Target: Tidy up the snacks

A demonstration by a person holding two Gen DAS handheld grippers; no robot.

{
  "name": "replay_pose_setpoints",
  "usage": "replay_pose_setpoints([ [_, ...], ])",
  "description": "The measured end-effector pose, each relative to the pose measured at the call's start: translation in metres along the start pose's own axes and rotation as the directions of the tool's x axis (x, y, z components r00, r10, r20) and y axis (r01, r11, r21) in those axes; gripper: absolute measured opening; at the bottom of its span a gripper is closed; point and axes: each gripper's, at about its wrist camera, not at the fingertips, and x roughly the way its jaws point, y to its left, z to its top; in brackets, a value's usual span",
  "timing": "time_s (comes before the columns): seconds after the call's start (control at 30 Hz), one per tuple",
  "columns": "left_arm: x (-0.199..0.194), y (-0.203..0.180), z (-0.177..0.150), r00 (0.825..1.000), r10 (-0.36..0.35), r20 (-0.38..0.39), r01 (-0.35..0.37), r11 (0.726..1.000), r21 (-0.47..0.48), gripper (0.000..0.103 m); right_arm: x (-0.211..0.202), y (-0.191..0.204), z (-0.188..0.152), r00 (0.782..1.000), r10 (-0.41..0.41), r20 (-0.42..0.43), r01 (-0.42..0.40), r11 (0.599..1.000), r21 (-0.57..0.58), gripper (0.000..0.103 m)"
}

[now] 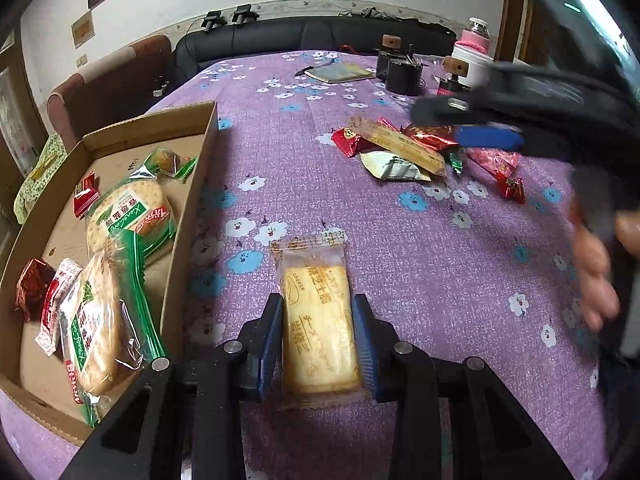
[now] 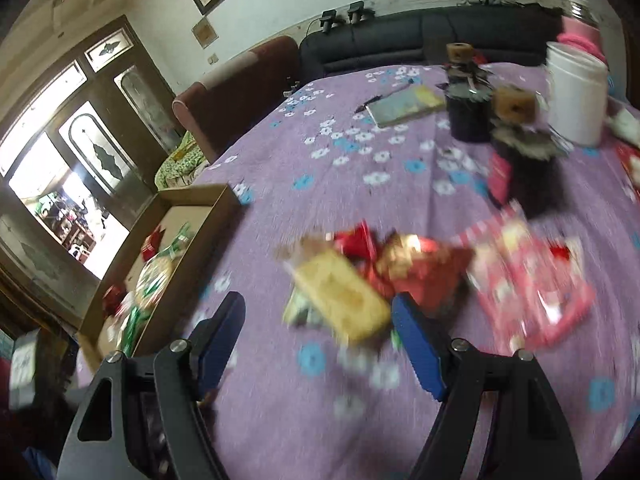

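A cheese cracker packet (image 1: pixel 316 320) lies lengthwise on the purple flowered tablecloth (image 1: pixel 304 152), and my left gripper (image 1: pixel 318 300) is shut on it, blue pads pressing both long sides. To its left stands an open cardboard box (image 1: pixel 192 200) holding green cracker packets (image 1: pixel 132 216) and small red sweets (image 1: pixel 30 292). A loose snack pile (image 1: pixel 400 148) sits further back on the right. My right gripper (image 2: pixel 318 300) is open and hovers just before that pile, with a yellow cracker packet (image 2: pixel 344 300) beyond its fingertips and pink-red packets (image 2: pixel 528 284) to the right. The right wrist view is blurred.
At the table's far end stand black pots with cork tops (image 1: pixel 404 76), a white jar (image 2: pixel 576 96) and a notebook with a pen (image 1: pixel 340 72). A dark sofa (image 1: pixel 320 36) and a brown chair (image 1: pixel 108 80) border the table. A person's hand (image 1: pixel 596 272) shows at the right.
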Motion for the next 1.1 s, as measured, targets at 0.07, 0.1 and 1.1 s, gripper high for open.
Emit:
replay_pose_setpoints([
  [0.07, 0.000, 0.000, 0.000, 1.000, -0.002, 0.002, 0.002, 1.000, -0.002, 0.036, 0.020, 0.002, 0.008, 1.000, 0.007, -0.031, -0.008, 1.000, -0.020, 0.076],
  [0.1, -0.001, 0.000, -0.001, 1.000, 0.001, 0.002, -0.001, 1.000, 0.000, 0.036, 0.029, 0.003, 0.011, 0.999, -0.011, -0.042, 0.010, 1.000, -0.030, 0.076],
  [1.1, 0.001, -0.005, 0.000, 0.999, 0.046, 0.020, -0.046, 0.999, 0.013, 0.037, -0.034, 0.011, -0.089, 0.989, -0.139, -0.057, 0.141, 0.990, 0.016, 0.038],
])
